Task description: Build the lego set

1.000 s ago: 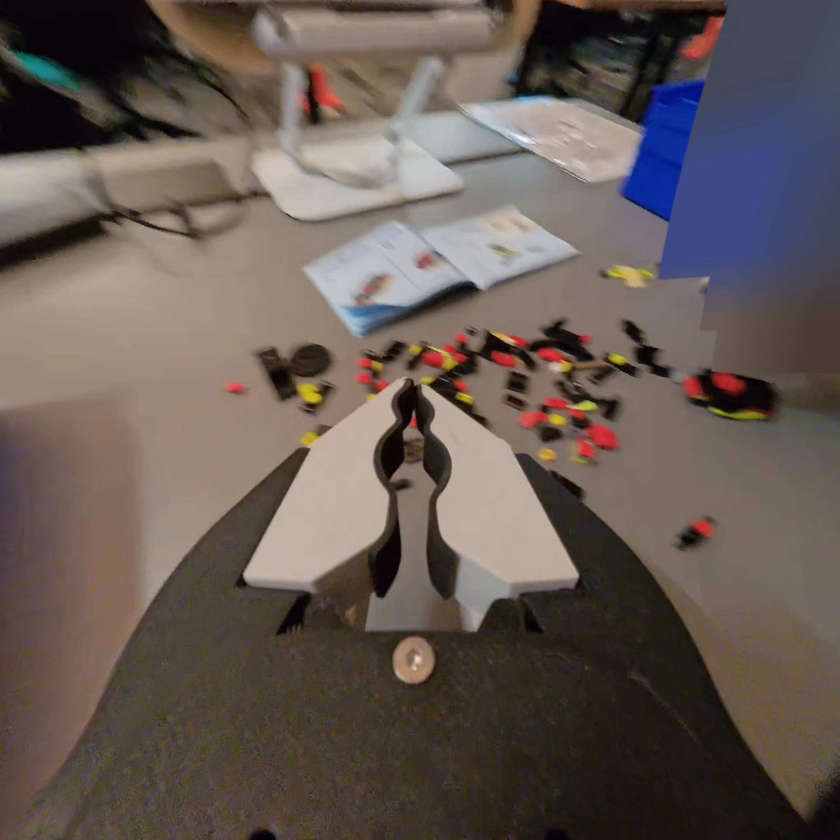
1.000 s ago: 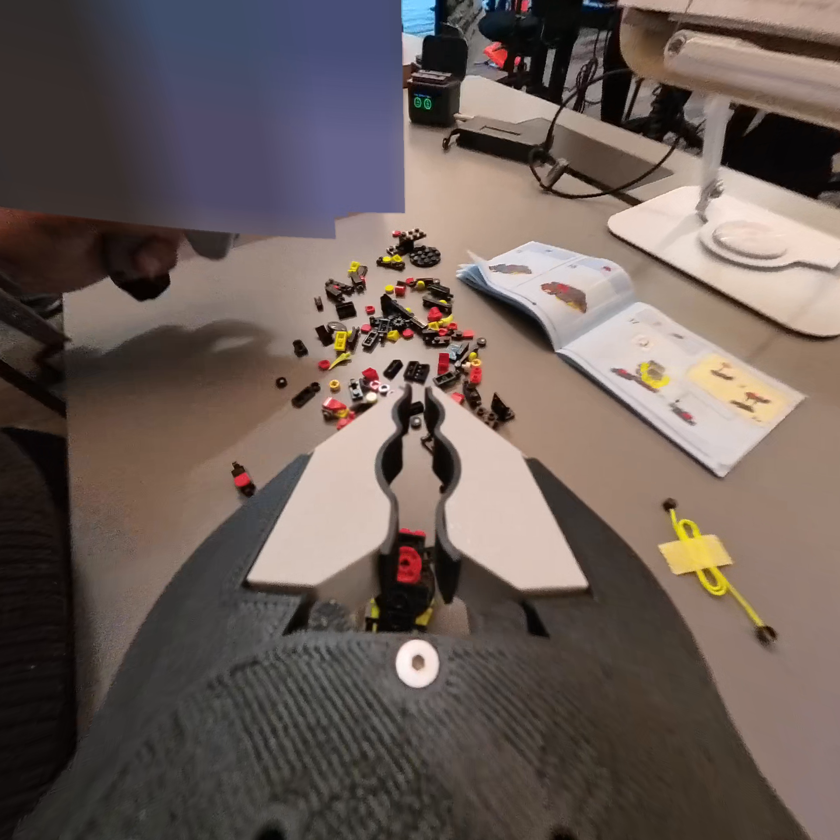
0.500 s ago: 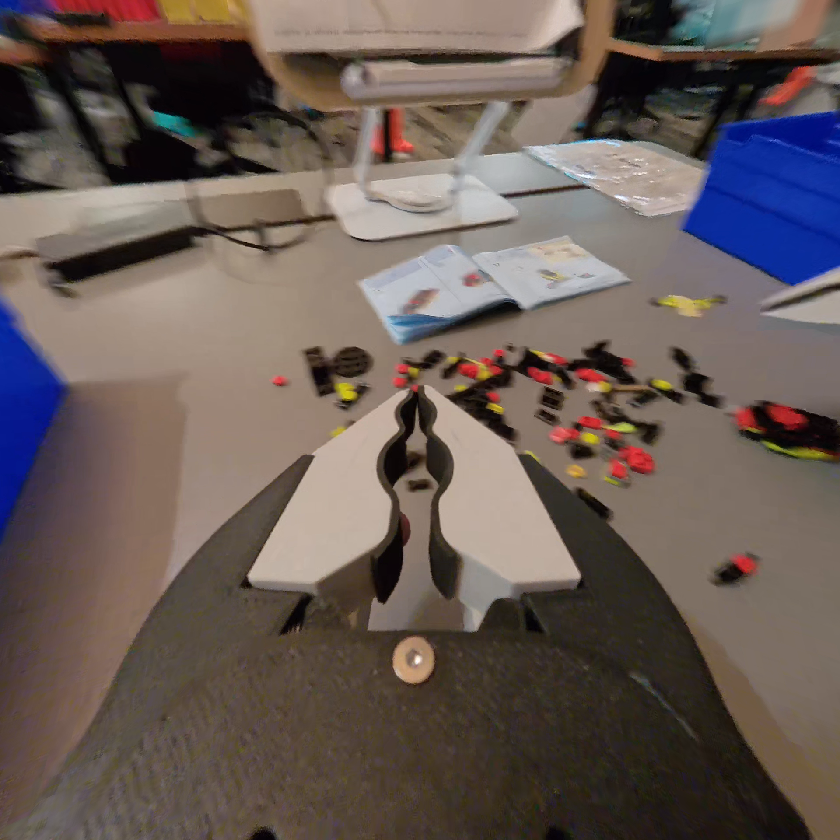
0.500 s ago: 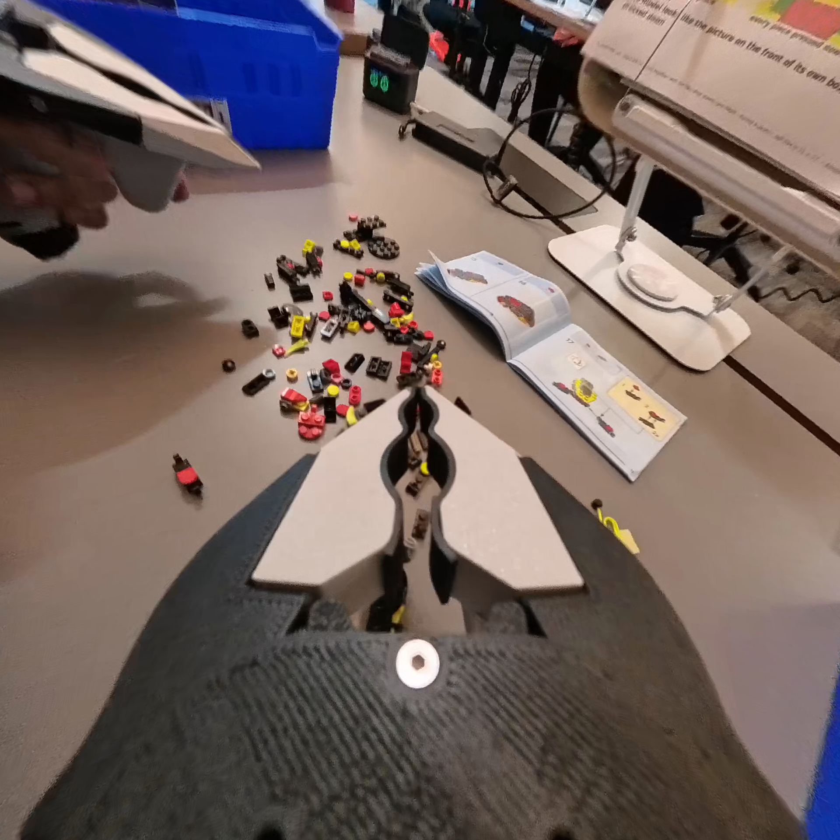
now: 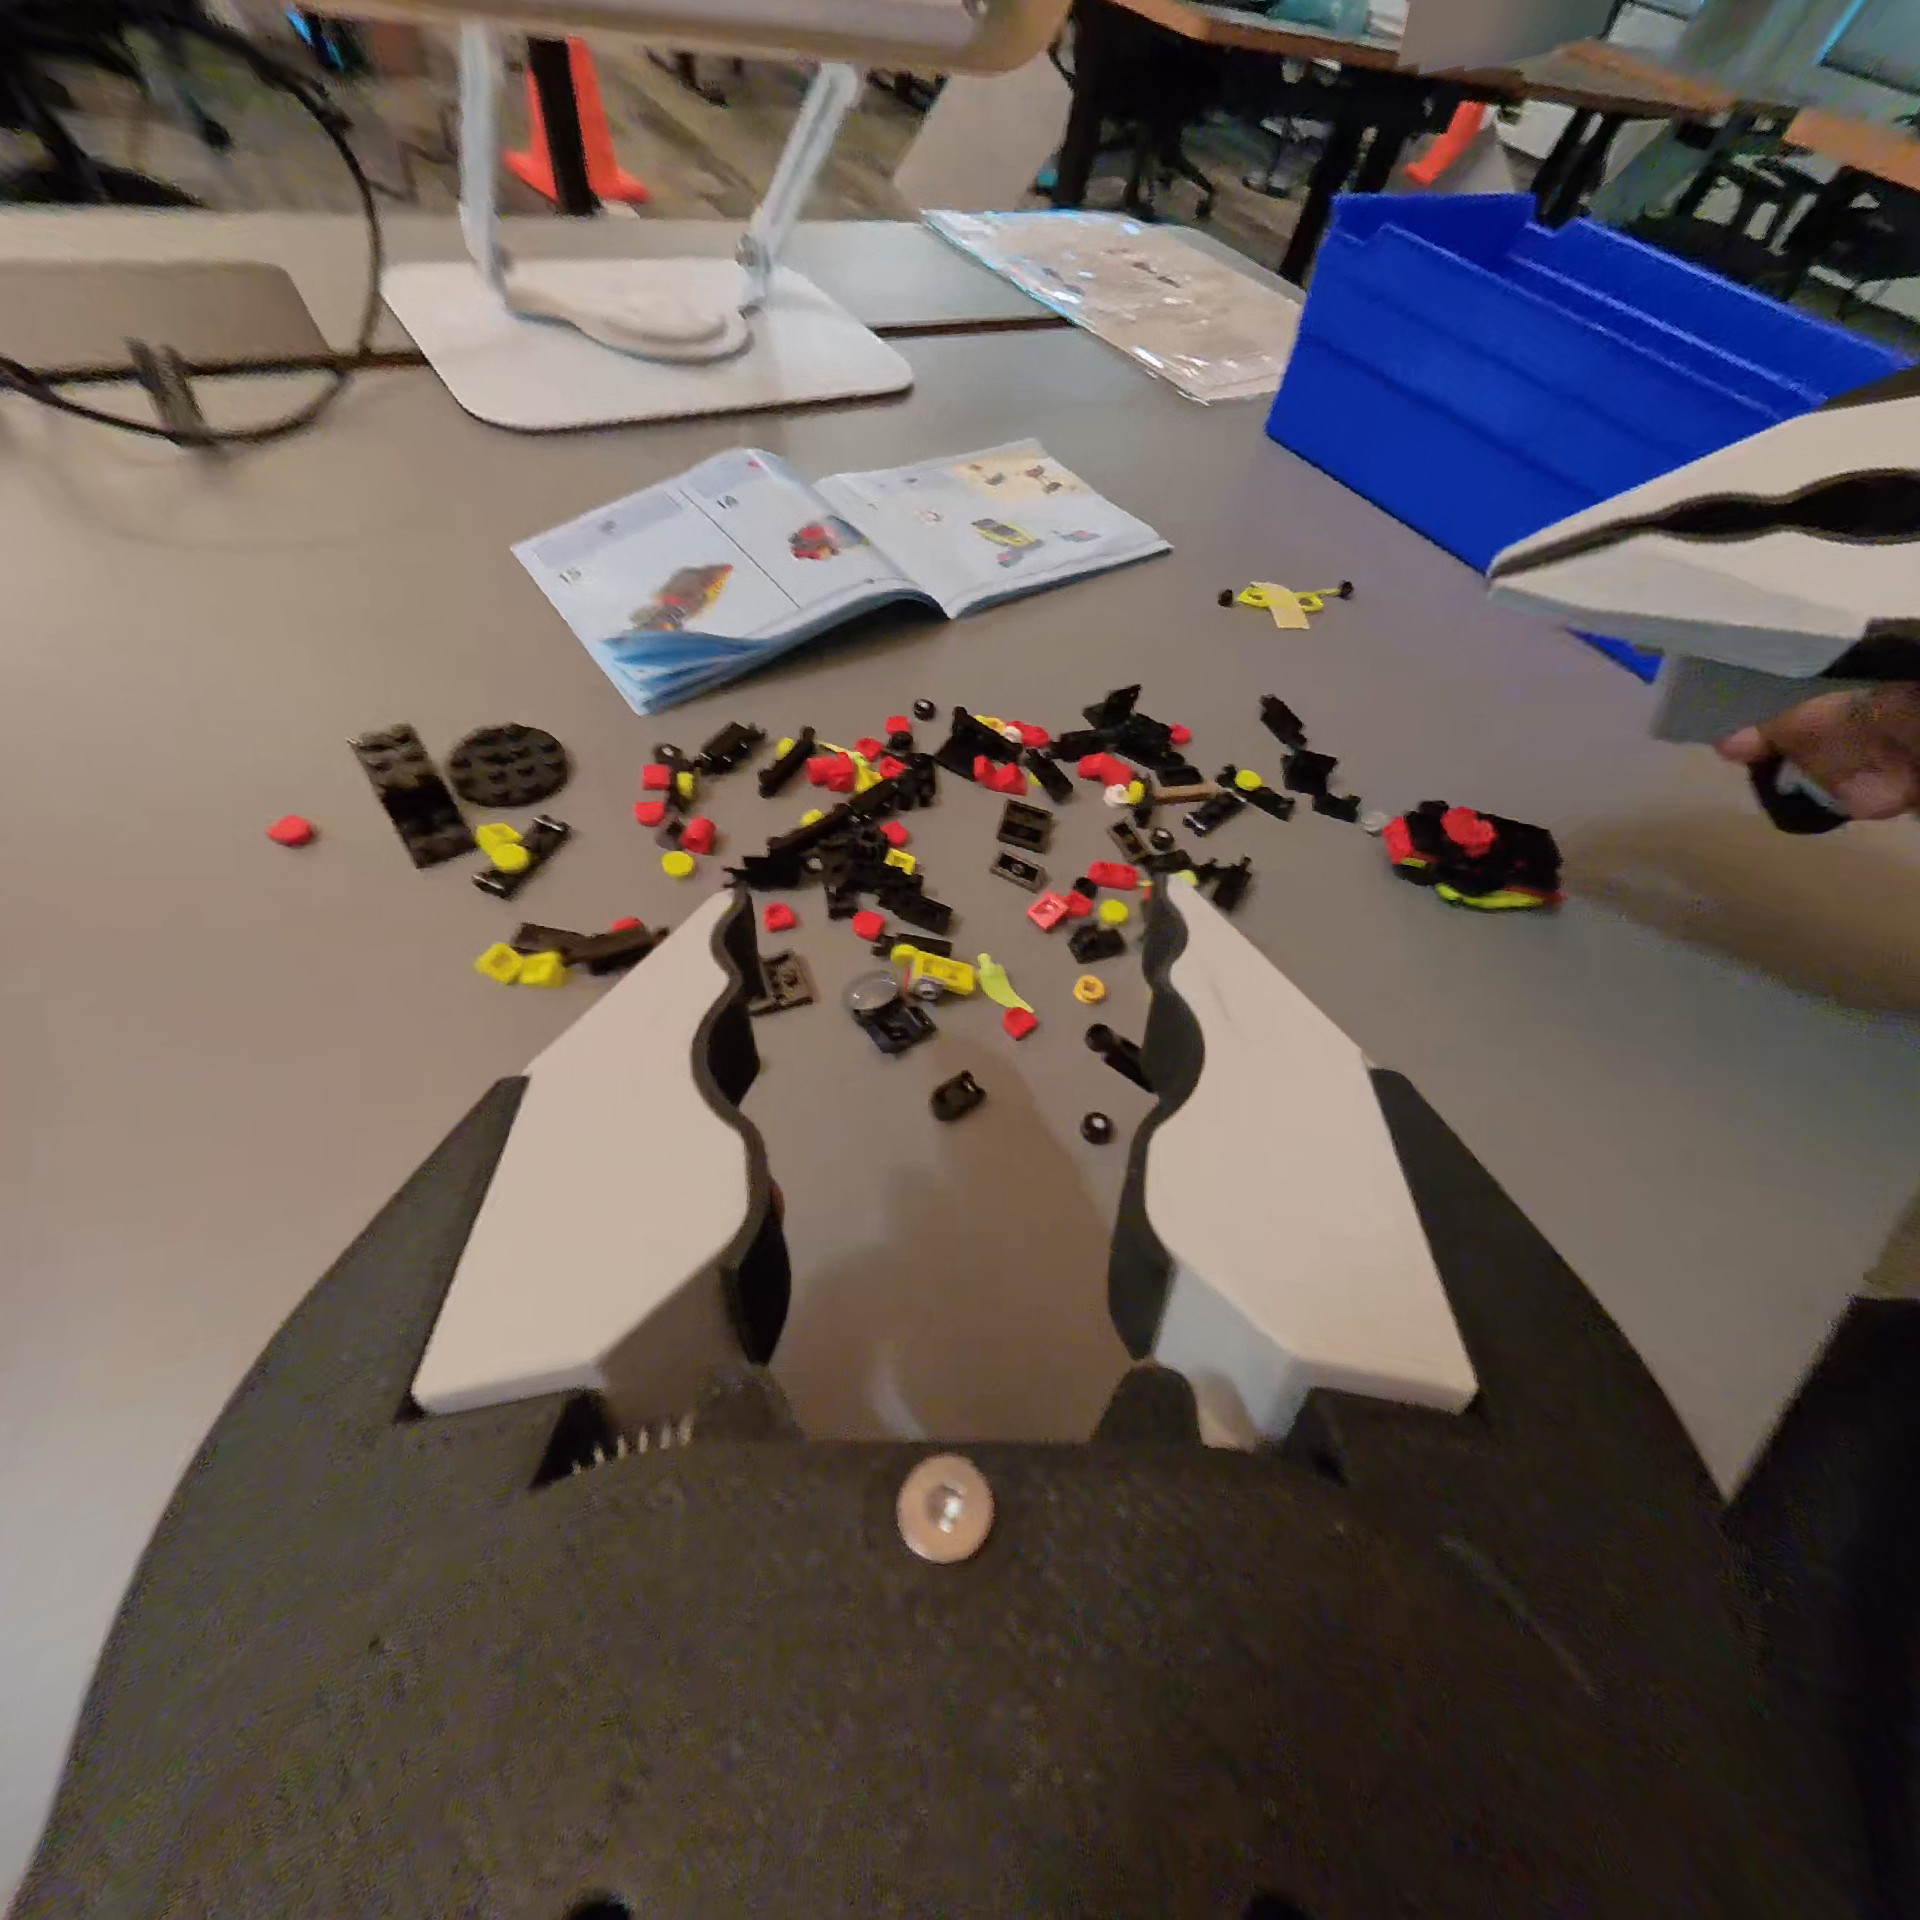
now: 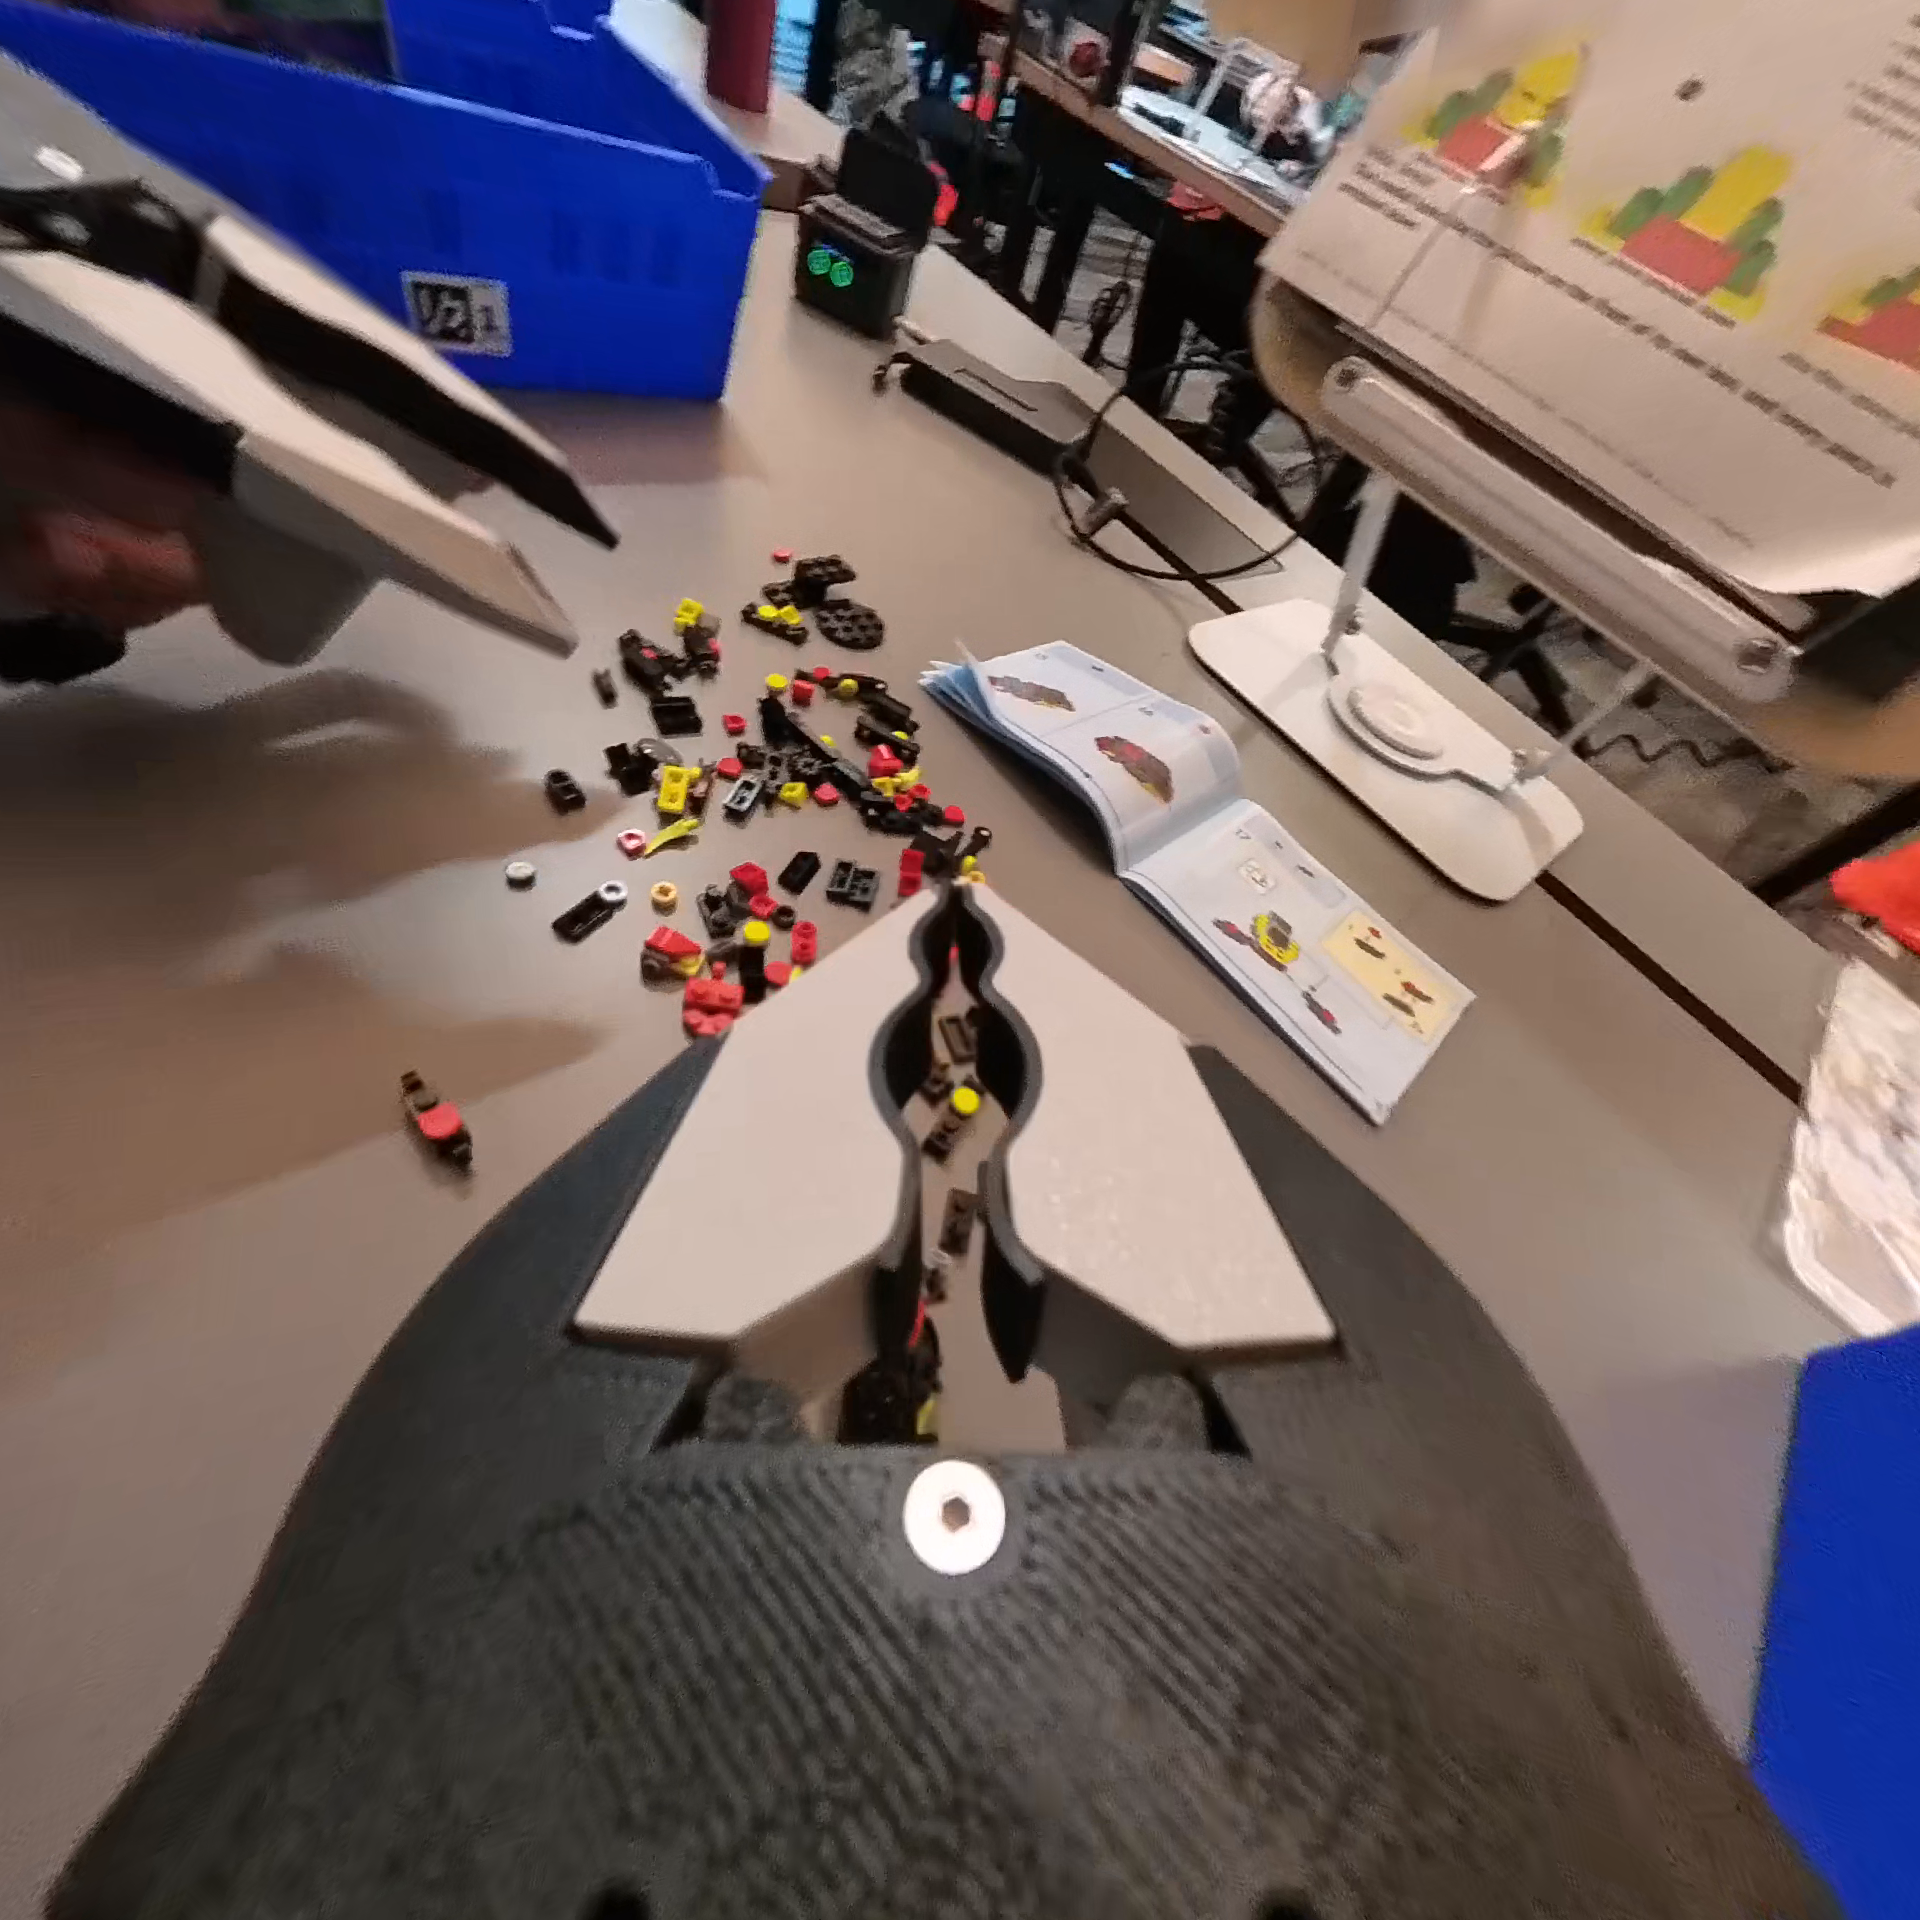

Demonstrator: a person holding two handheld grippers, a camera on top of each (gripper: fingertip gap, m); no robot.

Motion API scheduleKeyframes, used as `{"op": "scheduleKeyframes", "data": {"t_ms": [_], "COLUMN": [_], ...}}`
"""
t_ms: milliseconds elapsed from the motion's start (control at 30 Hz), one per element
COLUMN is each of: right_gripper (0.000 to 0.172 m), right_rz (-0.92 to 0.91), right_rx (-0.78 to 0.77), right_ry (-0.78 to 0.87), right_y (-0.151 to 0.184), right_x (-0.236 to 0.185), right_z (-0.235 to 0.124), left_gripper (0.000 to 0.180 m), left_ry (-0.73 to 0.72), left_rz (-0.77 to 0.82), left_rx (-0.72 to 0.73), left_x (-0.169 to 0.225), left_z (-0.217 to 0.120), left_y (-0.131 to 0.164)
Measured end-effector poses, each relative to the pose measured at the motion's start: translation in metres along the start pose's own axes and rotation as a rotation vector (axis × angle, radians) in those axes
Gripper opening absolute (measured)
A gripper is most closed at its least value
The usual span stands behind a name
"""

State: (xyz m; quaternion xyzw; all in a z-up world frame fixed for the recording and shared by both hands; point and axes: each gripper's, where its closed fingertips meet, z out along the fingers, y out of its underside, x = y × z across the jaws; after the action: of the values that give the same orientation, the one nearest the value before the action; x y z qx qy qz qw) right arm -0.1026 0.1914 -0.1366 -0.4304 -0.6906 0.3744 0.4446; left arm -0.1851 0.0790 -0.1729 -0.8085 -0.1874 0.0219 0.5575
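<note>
One open booklet (image 5: 831, 561), two blue bins (image 6: 468, 208), two hand-held grippers (image 5: 940, 904)

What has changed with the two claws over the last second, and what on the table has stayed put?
The left claw has opened wide above the loose bricks, holding nothing. The right claw stays shut and empty. The open booklet, the small built model and the blue bin lie as before.

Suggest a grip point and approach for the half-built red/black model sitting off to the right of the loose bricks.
Probably the model's long lower sides, coming straight down from above. It lies flat on the table, apart from the brick pile, so there is room around it. Its red top looks lumpy, a poor pad seat. The open left gripper hovers over the pile; the right gripper hangs shut, higher up.
</note>
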Motion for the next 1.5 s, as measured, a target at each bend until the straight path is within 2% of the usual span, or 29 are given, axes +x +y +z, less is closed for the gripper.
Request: {"op": "scheduleKeyframes", "data": {"t_ms": [67, 167, 300, 367, 400, 433, 467, 567, 667, 900, 1033, 1133, 1200, 1267, 1333, 1500], "right_gripper": [0.000, 0.010, 0.030, 0.039, 0.043, 0.044, 0.042, 0.020, 0.008, 0.000, 0.000, 0.000, 0.000, 0.000, 0.000, 0.000], "right_rz": [0.027, 0.048, 0.097, 0.121, 0.130, 0.128, 0.112, 0.043, 0.041, 0.129, 0.159, 0.146, 0.133, 0.124, 0.125, 0.151], "right_rx": [0.013, 0.016, -0.005, -0.006, 0.005, 0.016, 0.019, 0.008, 0.041, 0.103, 0.097, 0.096, 0.088, 0.080, 0.076, 0.074], "right_ry": [0.014, 0.000, -0.008, -0.002, -0.010, -0.031, -0.052, -0.054, -0.008, -0.020, -0.031, -0.028, -0.029, -0.032, -0.037, -0.046], "right_y": [-0.003, -0.001, 0.013, 0.018, 0.018, 0.018, 0.020, 0.028, 0.027, 0.026, 0.031, 0.031, 0.033, 0.034, 0.035, 0.037], "right_x": [0.003, 0.001, 0.001, 0.006, 0.007, 0.007, 0.006, 0.009, 0.017, 0.025, 0.027, 0.028, 0.026, 0.025, 0.024, 0.025], "right_z": [-0.007, -0.017, -0.027, -0.030, -0.030, -0.030, -0.030, -0.026, -0.028, -0.028, -0.026, -0.025, -0.024, -0.023, -0.022, -0.021], "left_gripper": [0.072, 0.056, 0.040, 0.023, 0.001, 0.000, 0.000, 0.000, 0.000, 0.000, 0.000, 0.004, 0.020, 0.025, 0.029, 0.030], "left_ry": [0.029, -0.030, -0.086, -0.098, -0.087, -0.039, 0.012, 0.132, 0.169, 0.255, 0.137, -0.082, -0.212, -0.300, -0.282, -0.177], "left_rz": [-0.048, -0.027, -0.003, -0.004, -0.002, 0.001, -0.010, -0.070, -0.048, 0.022, 0.023, 0.060, 0.168, 0.288, 0.313, 0.242], "left_rx": [-0.004, 0.030, 0.031, 0.031, 0.038, 0.045, 0.042, 0.007, -0.002, -0.040, 0.006, 0.001, -0.078, -0.122, -0.139, -0.208], "left_x": [0.001, -0.014, -0.023, -0.026, -0.025, -0.019, -0.012, 0.006, 0.016, 0.038, 0.014, -0.031, -0.057, -0.073, -0.073, -0.068], "left_z": [0.000, -0.004, -0.003, -0.002, -0.002, -0.002, -0.001, 0.002, 0.004, 0.007, 0.007, 0.003, 0.000, -0.001, 0.003, 0.012], "left_y": [0.000, -0.003, 0.000, 0.002, 0.002, 0.002, 0.002, 0.007, 0.009, 0.017, 0.009, 0.005, 0.013, 0.019, 0.021, 0.031]}}
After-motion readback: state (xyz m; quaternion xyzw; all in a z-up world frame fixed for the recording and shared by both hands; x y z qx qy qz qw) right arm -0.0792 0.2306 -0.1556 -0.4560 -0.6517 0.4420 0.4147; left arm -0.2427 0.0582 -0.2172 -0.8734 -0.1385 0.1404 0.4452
